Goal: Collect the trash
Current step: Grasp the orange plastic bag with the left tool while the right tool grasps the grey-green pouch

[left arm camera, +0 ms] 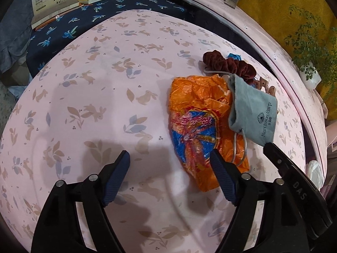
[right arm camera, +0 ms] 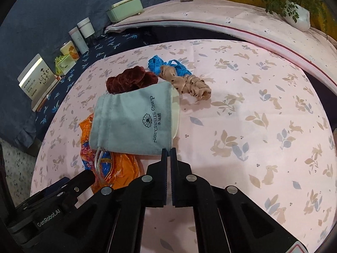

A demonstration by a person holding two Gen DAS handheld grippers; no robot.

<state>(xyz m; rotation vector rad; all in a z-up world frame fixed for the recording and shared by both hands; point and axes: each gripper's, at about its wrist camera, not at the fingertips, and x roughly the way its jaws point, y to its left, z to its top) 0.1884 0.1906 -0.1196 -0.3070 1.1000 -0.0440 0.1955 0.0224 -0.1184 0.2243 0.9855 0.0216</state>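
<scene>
Right gripper (right arm camera: 168, 150): jaws pressed together, pinching the near corner of the grey-blue drawstring pouch (right arm camera: 134, 120), which is printed "Narcissus Carp"; the pouch lies partly over the orange plastic wrapper (left arm camera: 200, 124), the trash item, which is crumpled flat on the pink rabbit-print cloth (left arm camera: 94, 84); left gripper (left arm camera: 170, 158): jaws spread wide, holding nothing, low over the cloth, its right finger at the near edge of the wrapper; whether it touches cannot be told; far of the pouch lies a dark red velvet scrunchie (right arm camera: 130, 78), touching it; to its right a tan dotted scrunchie (right arm camera: 189, 84) lies over a blue tape measure (right arm camera: 155, 63); at far left, on a navy patterned cloth (right arm camera: 105, 44), stand a white box (right arm camera: 38, 78), jars (right arm camera: 82, 33) and a green case (right arm camera: 124, 8); a potted plant (right arm camera: 294, 10) is at far right.
</scene>
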